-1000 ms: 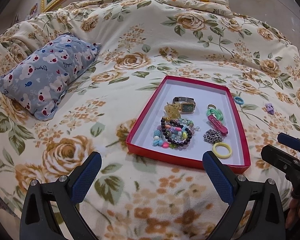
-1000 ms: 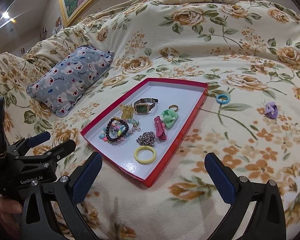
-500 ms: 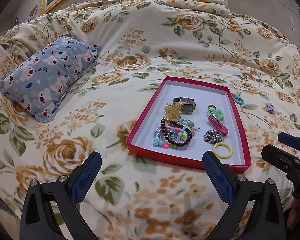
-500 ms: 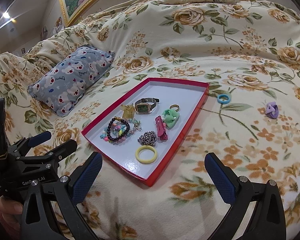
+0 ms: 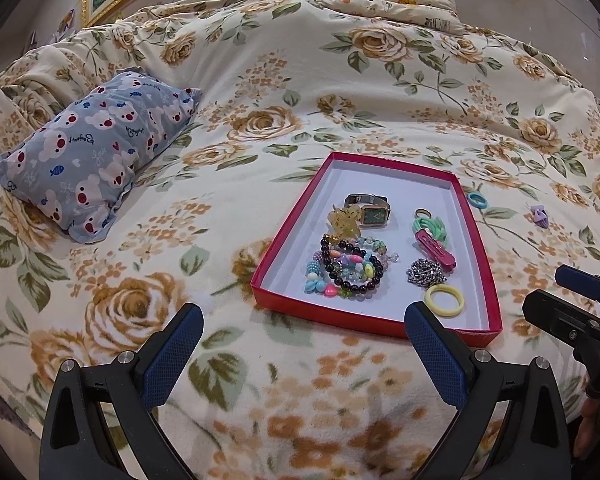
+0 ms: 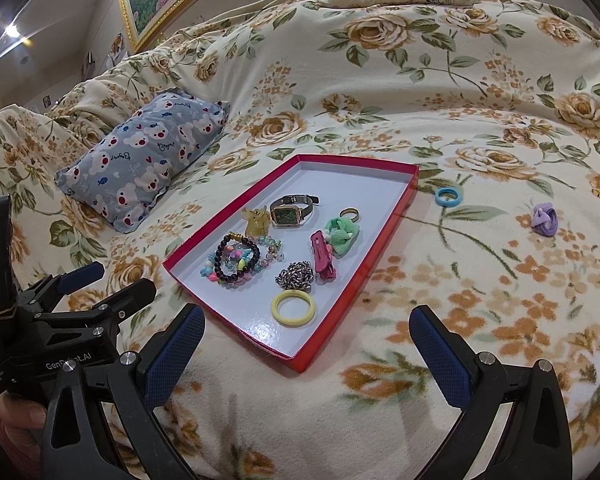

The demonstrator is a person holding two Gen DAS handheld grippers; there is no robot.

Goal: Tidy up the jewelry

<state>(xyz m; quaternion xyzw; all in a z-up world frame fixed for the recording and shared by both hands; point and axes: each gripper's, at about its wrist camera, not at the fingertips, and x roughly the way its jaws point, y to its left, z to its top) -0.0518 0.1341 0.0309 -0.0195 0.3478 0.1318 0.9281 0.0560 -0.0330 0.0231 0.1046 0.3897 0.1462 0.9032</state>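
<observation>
While both grippers hover over the floral bedspread [image 5: 300, 80], the left gripper [image 5: 302, 350] and right gripper [image 6: 306, 350] gape wide, holding nothing. The red tray [image 6: 384, 240] at 12 o'clock holds a watch [image 6: 288, 214], beads [image 6: 236, 260], chain [image 6: 296, 276], yellow ring [image 6: 293, 308]; the beads tangle, with single strands indistinct. Outside, at 1 o'clock: blue ring [image 6: 447, 197], purple tie [image 6: 544, 220]. The right gripper's body is cut off at the left view's edge.

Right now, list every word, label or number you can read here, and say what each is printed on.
"GenRobot.AI": on the black body of the left gripper, partly hidden by a screw.
Smaller print below it: too small to read.
Script on the grey bear-print pillow: too blurred to read.
Face of the square green-dialled watch: unreadable.
</observation>
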